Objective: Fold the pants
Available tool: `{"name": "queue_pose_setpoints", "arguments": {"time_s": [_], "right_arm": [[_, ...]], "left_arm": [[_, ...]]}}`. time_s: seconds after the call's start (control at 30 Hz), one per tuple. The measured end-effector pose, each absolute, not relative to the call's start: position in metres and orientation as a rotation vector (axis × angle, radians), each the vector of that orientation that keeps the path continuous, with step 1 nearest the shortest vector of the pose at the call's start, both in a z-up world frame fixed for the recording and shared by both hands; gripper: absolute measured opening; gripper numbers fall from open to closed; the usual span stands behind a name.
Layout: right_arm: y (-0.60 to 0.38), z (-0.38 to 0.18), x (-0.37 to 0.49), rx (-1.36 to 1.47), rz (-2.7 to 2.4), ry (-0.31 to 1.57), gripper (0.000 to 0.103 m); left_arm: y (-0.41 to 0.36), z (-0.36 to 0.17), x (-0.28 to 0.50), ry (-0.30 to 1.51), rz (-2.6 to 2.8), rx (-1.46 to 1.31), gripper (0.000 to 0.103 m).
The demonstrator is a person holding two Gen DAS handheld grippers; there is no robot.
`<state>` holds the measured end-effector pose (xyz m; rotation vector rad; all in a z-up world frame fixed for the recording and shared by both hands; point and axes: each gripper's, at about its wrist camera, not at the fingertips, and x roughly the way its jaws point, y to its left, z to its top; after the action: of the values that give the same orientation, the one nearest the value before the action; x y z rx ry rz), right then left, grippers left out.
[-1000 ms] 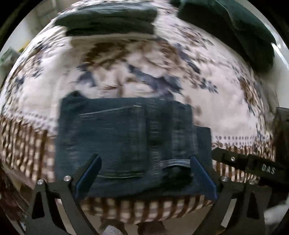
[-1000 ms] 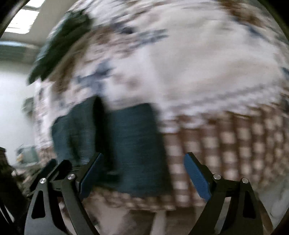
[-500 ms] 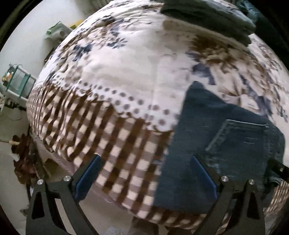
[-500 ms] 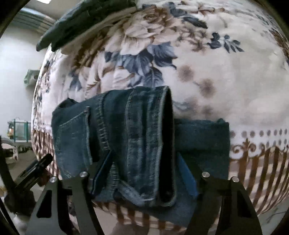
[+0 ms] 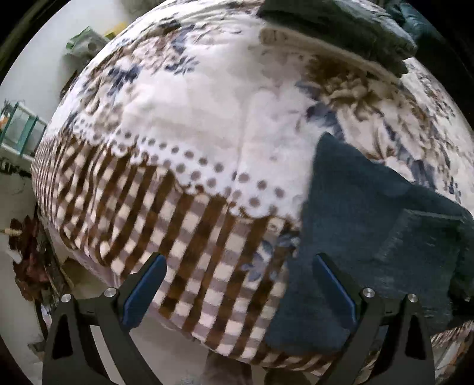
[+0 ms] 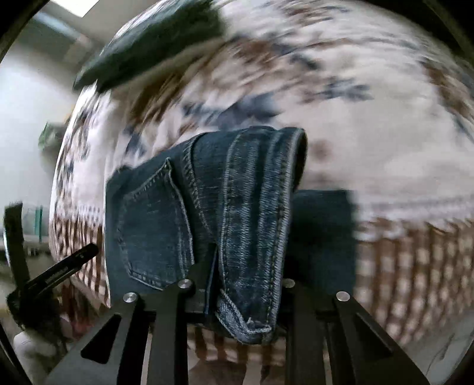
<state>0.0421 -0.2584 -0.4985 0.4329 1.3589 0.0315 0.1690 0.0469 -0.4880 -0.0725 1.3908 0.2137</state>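
Folded jeans (image 6: 207, 213) lying on the bedspread (image 5: 192, 124), close to its checked border and the near edge of the bed, well apart from the dark stack of clothes (image 5: 340, 26) at the far side. Back pocket up, leg hems doubled over the top of the bundle.

Right gripper (image 6: 246, 278) clamped on the hem end of the jeans, jaws just drawn together with the doubled denim pinched between them. Gripped there, most likely, because that thick stitched edge gives a firm hold for lifting or turning the top layer over the rest. Pointing steeply down onto the jeans, so the bite takes in the whole stack of layers, by the look of it.

Left gripper (image 5: 240, 290) spread wide, nothing between the blue pads (image 5: 142, 290), hanging over the checked border just beside the pocket end of the jeans. One pad over bare bedspread, the other over the denim's edge. Parked there, presumably, to stay clear of the fold yet near enough to pin or catch that side.

Fold well along, judging by the compact shape; probably one more tuck or a lift to the stack.
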Motion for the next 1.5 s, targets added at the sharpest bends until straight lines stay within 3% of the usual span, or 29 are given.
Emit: {"name": "queue_pose_setpoints", "arguments": {"time_s": [0.13,0.23,0.3,0.47,0.57,0.63,0.7,0.73,0.77,0.9,0.93,1.0,1.1,1.13,1.17,1.2,1.23,1.27,1.3,1.43,1.5], "right_arm": [[-0.323,-0.492,0.022,0.498,-0.083,1.377,0.025],[-0.358,-0.518,0.015,0.555,-0.128,1.442,0.027],[-0.374,-0.541,0.014,0.688,-0.109,1.482,0.045],[-0.406,-0.552,0.007,0.964,-0.129,1.396,0.072],[-0.419,-0.569,0.004,1.088,-0.129,1.374,0.075],[-0.421,-0.586,0.008,1.144,-0.126,1.397,0.075],[-0.418,-0.594,0.010,1.190,-0.126,1.371,0.045],[-0.419,-0.594,0.011,1.179,-0.150,1.370,0.031],[-0.424,-0.593,0.011,1.171,-0.176,1.367,0.027],[-0.434,-0.602,0.017,1.174,-0.177,1.421,0.030],[-0.433,-0.601,0.020,1.150,-0.157,1.445,0.035],[-0.430,-0.589,0.026,1.092,-0.130,1.465,0.056],[-0.425,-0.566,0.017,1.044,-0.100,1.453,0.071],[-0.423,-0.565,0.012,1.034,-0.095,1.475,0.072],[-0.416,-0.570,0.007,1.032,-0.085,1.512,0.071],[-0.412,-0.575,0.002,1.045,-0.080,1.527,0.052],[-0.409,-0.577,-0.005,1.044,-0.093,1.519,0.040],[-0.405,-0.575,-0.010,1.011,-0.130,1.484,0.032],[-0.403,-0.571,-0.014,1.010,-0.141,1.457,0.027],[-0.399,-0.540,-0.025,0.953,-0.149,1.406,0.024],[-0.396,-0.556,-0.026,0.959,-0.116,1.480,0.028]], "left_arm": [[0.033,-0.486,0.181,1.379,0.172,-0.059,0.100],[0.018,-0.491,0.190,1.384,0.139,-0.058,0.100],[0.008,-0.500,0.200,1.403,0.109,-0.076,0.100],[-0.007,-0.523,0.233,1.467,0.004,-0.220,0.100],[-0.009,-0.548,0.257,1.525,-0.022,-0.346,0.100],[-0.014,-0.568,0.269,1.574,-0.056,-0.402,0.098],[-0.020,-0.576,0.276,1.548,-0.104,-0.389,0.063],[-0.019,-0.577,0.277,1.546,-0.109,-0.391,0.060],[-0.014,-0.580,0.278,1.550,-0.112,-0.425,0.059],[-0.002,-0.575,0.276,1.554,-0.107,-0.502,0.062],[-0.002,-0.570,0.273,1.555,-0.105,-0.496,0.062],[-0.004,-0.554,0.259,1.560,-0.111,-0.473,0.063],[-0.009,-0.541,0.230,1.572,-0.153,-0.459,0.064],[-0.008,-0.540,0.222,1.575,-0.162,-0.462,0.065],[-0.010,-0.539,0.212,1.576,-0.170,-0.465,0.065],[-0.010,-0.539,0.207,1.571,-0.168,-0.465,0.063],[-0.011,-0.536,0.199,1.544,-0.179,-0.464,0.052],[-0.015,-0.534,0.196,1.534,-0.196,-0.449,0.032],[-0.017,-0.532,0.194,1.524,-0.189,-0.422,0.031],[-0.024,-0.543,0.195,1.523,-0.179,-0.340,0.033],[-0.018,-0.550,0.195,1.541,-0.165,-0.355,0.042]]}}
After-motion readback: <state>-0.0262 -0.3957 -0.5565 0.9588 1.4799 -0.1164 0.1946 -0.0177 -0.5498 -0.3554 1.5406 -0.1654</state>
